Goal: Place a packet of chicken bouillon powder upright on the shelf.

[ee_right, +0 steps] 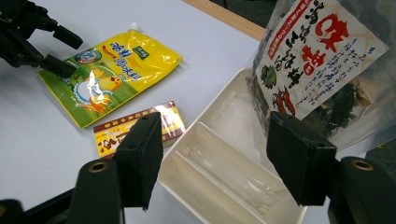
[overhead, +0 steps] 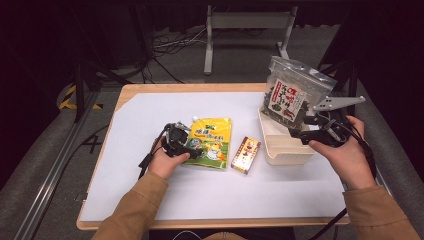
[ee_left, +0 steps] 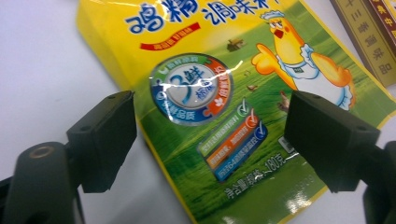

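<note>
Left tool (ee_left: 210,140) gapes wide over the glossy yellow-green pouch (ee_left: 233,107), cartoon chick printed, bottom text seemingly reading "180".

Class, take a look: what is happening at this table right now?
A person works with a gripper in each hand. The left gripper hangs with open jaws over the yellow seasoning pouch, not gripping it. The right gripper is open beside the clear dried-vegetable bag standing in the white tray. A small box lies between pouch and tray.
</note>
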`<state>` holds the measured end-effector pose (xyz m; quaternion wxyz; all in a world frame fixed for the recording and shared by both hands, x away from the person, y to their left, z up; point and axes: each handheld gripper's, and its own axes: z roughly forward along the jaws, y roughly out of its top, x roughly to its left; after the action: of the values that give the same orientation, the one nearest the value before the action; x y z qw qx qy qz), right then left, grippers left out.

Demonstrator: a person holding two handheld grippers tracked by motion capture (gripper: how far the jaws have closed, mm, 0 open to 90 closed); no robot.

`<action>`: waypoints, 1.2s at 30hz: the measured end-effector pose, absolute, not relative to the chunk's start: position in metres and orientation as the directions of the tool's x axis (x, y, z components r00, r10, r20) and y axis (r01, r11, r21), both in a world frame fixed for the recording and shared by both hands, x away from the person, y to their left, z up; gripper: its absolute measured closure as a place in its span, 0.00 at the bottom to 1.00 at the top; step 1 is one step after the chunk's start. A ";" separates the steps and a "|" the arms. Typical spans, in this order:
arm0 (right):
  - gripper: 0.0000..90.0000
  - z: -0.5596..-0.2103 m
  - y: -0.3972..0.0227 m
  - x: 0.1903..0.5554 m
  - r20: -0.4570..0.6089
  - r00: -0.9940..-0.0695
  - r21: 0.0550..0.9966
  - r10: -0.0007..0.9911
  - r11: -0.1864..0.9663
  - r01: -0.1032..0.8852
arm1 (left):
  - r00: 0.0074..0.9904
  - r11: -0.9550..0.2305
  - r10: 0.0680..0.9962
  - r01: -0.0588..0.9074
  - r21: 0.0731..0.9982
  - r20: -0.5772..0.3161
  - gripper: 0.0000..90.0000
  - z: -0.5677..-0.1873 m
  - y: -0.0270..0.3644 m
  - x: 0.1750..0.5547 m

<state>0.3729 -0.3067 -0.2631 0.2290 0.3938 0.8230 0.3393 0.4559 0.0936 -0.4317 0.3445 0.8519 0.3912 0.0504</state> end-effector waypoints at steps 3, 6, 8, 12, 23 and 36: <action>0.41 -0.265 -0.306 0.373 -0.109 -0.586 0.735 0.803 0.462 0.496 | 0.688 -0.454 0.697 0.641 0.619 -0.201 0.16 -0.433 0.093 0.457; 0.40 -0.266 -0.305 0.373 -0.108 -0.591 0.735 0.800 0.464 0.494 | 0.690 -0.452 0.692 0.645 0.617 -0.214 0.16 -0.435 0.092 0.458; 0.40 -0.266 -0.304 0.373 -0.109 -0.591 0.736 0.800 0.464 0.493 | 0.690 -0.450 0.690 0.645 0.617 -0.219 0.16 -0.436 0.091 0.458; 0.40 -0.266 -0.303 0.373 -0.102 -0.592 0.739 0.799 0.460 0.492 | 0.685 -0.437 0.681 0.664 0.607 -0.258 0.22 -0.438 0.092 0.457; 0.40 -0.265 -0.299 0.371 -0.103 -0.602 0.746 0.792 0.462 0.480 | 0.691 -0.459 0.703 0.621 0.635 -0.168 0.58 -0.433 0.084 0.445; 0.42 -0.271 -0.294 0.373 -0.111 -0.619 0.733 0.778 0.484 0.477 | 0.698 -0.455 0.703 0.590 0.668 -0.138 0.79 -0.431 0.084 0.440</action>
<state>0.3733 -0.2945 -0.2714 0.2204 0.3767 0.8328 0.3404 0.4405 0.0840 -0.4314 0.3576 0.8491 0.3805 0.0791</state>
